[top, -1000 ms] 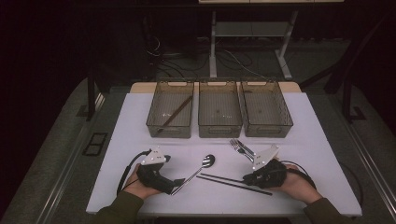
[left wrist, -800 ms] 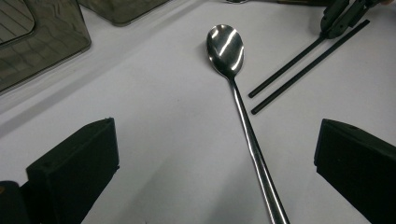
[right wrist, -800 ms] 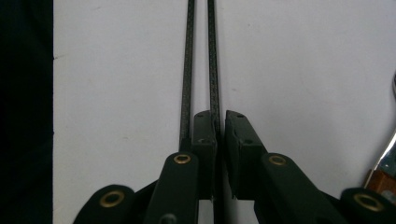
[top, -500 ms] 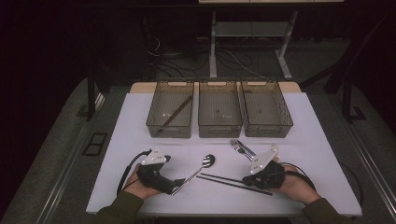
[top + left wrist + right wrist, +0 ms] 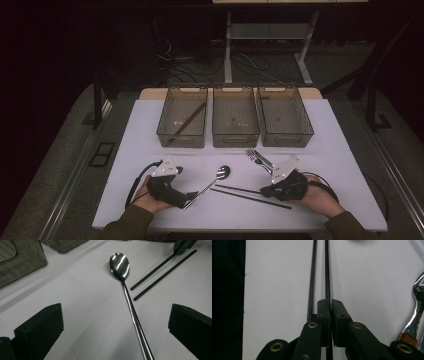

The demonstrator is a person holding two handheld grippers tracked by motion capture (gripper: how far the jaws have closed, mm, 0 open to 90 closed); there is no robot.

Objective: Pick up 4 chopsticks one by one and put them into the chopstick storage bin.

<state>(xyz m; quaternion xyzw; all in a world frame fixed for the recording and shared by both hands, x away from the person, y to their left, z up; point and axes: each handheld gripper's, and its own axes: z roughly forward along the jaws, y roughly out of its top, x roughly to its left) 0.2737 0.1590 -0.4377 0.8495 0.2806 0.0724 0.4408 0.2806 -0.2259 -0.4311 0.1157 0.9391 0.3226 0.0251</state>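
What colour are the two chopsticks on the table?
Black. The chopsticks show best in the right gripper view, one clamped in the right gripper.

Between the row of three smoky translucent plastic bins [image 5: 235, 122] and the cutlery, a bare strip of the white counter [image 5: 140, 145] gives level passage. Nearer the person, the long steel spoon [image 5: 212, 181] and two thin black chopsticks [image 5: 250, 194] lie across the middle, with metal forks [image 5: 259, 159] just beyond. The left-hand bin holds a brown stick [image 5: 187, 123]; the counter's outer margins lie open.
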